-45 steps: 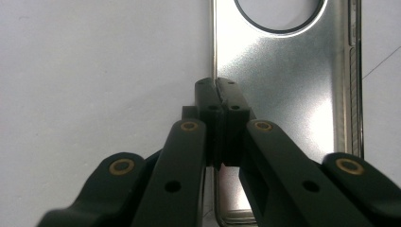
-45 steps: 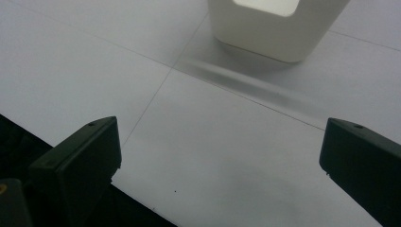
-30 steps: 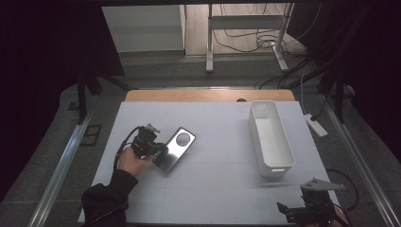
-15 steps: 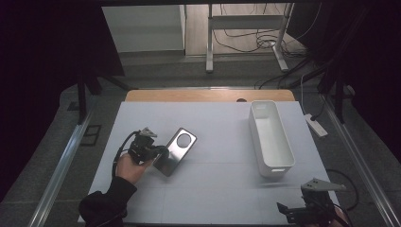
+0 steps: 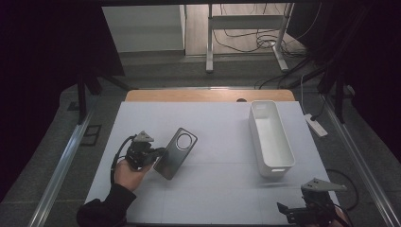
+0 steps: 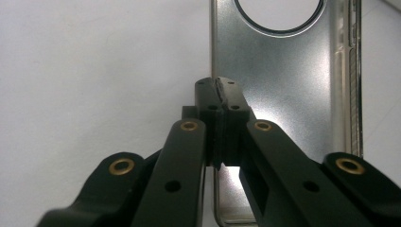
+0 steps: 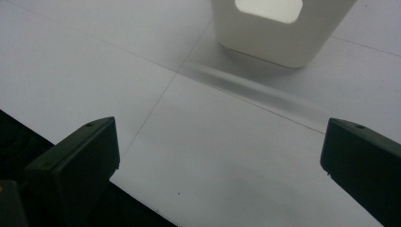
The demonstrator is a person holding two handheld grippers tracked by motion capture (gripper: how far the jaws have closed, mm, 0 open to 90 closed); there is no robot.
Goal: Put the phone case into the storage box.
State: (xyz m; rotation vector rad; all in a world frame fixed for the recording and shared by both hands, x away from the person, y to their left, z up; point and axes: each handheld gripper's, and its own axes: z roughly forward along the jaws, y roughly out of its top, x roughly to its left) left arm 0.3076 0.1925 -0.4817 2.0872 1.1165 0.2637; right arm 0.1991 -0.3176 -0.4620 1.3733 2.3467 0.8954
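A silvery grey phone case with a round camera hole lies slanted on the white table, left of centre. My left gripper is held by a hand at the case's left side. In the left gripper view the jaws are pressed together on the long edge of the case, with the left gripper's tips meeting over that rim. At the near right corner of the table my right gripper stands open. Nothing sits between its jaws, and bare table shows under the right gripper.
A long white bin stands lengthwise on the right half of the table, its near end with a handle cut-out facing my right gripper. A white power strip lies past the table's right edge.
My left hand has drawn back a little toward the near edge, and the phone case has come along with it. The right gripper has stayed put.
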